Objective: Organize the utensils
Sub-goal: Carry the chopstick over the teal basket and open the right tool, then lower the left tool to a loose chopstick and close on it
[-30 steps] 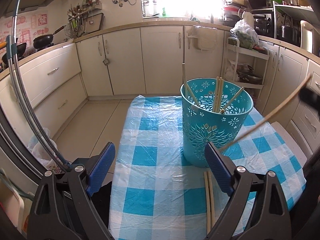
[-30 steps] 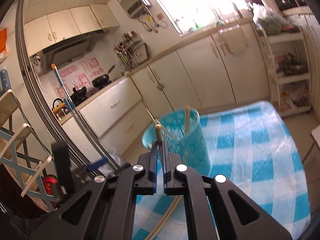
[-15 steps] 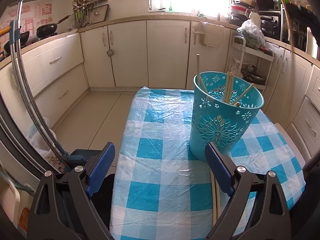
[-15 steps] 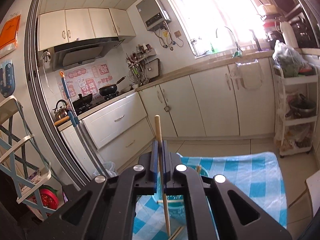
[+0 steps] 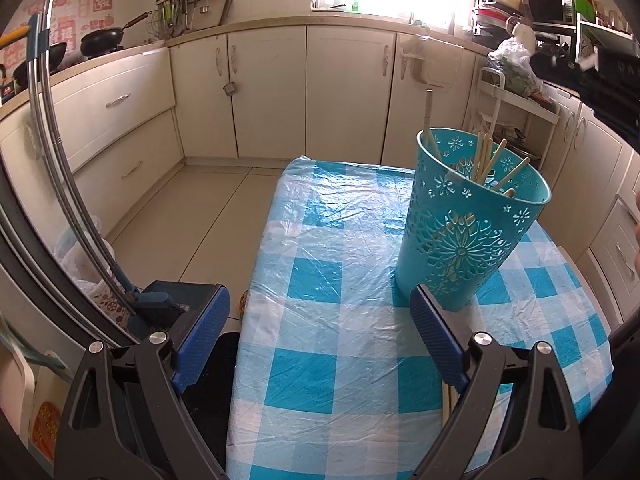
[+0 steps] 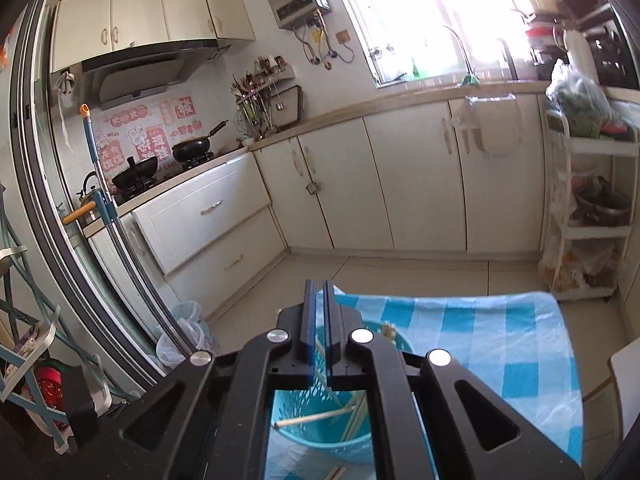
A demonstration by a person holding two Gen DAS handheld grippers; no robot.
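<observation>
Chopsticks [image 5: 486, 156] stand in the teal basket [image 5: 460, 236] on the checked tablecloth [image 5: 340, 280]; left gripper [image 5: 320, 332] gapes wide, empty; right gripper [image 6: 319, 300] clenched on nothing above the basket.

The chopsticks [image 5: 486, 158] in the basket [image 5: 460, 240] show only their upper ends in the left wrist view; the wall hides the rest. A pair of chopsticks on the table [image 5: 446, 398] is mostly covered by the left gripper's [image 5: 320, 340] right finger. The right gripper [image 5: 592, 84] appears there as a dark blur cut by the right edge. In the right wrist view, the right gripper [image 6: 320, 328] body hides most of the basket [image 6: 316, 436], and another pair [image 6: 336, 473] is cut by the bottom edge.
</observation>
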